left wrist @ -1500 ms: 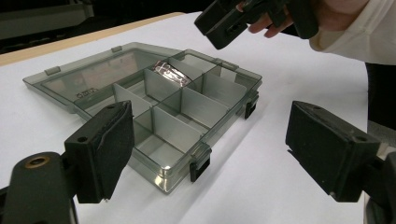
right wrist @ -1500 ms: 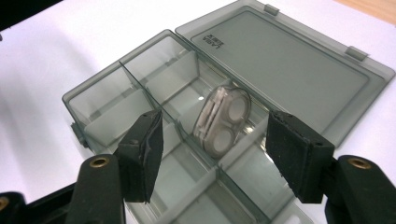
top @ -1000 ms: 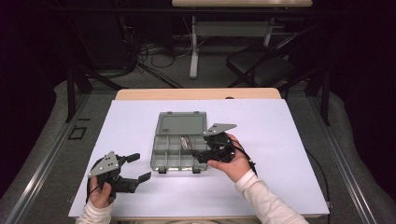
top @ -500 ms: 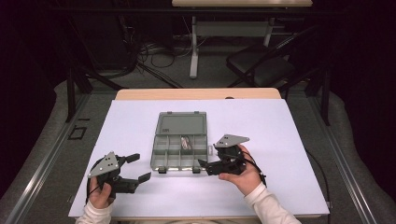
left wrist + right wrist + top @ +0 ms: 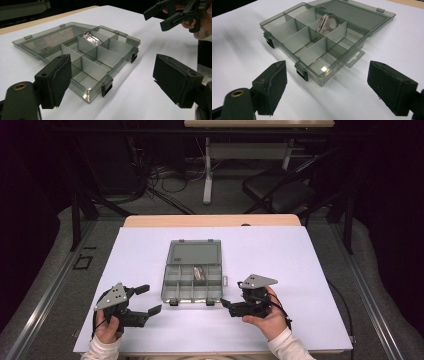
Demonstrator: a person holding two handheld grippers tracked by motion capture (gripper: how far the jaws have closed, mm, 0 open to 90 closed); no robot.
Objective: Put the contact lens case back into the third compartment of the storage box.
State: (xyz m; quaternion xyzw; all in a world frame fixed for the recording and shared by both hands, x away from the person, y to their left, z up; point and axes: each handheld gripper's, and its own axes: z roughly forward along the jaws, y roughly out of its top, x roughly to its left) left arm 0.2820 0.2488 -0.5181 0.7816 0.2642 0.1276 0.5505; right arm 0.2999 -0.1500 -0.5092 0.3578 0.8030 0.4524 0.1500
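Note:
A grey see-through compartment box [image 5: 167, 285] lies open mid-table, its lid [image 5: 194, 251] flat behind it. A small clear plastic item [image 5: 199, 271] rests in one of its middle compartments; it looks like a shiny clear piece [image 5: 91, 37] in the left gripper view and a rounded clear piece [image 5: 327, 23] in the right gripper view. My right gripper [image 5: 232, 294] hovers just right of the box's front corner, pointing at it. Its jaws have just been opening and stand open [image 5: 332, 86] with nothing between them. My left gripper [image 5: 150, 299] rests at the front left, open [image 5: 116, 82] and empty, aimed at the box [image 5: 117, 67].
White paper [image 5: 300, 260] covers the table, with a wooden edge [image 5: 210, 220] at the back. Beyond it stand a dark chair [image 5: 285, 190] and loose cables on the floor. The right gripper [image 5: 172, 15] also appears far off in the left gripper view.
My right gripper has pulled back from over the box's right side toward the near right, sinking a little, and its jaws stand wider. The clear item stays in the box. The left gripper kept still.

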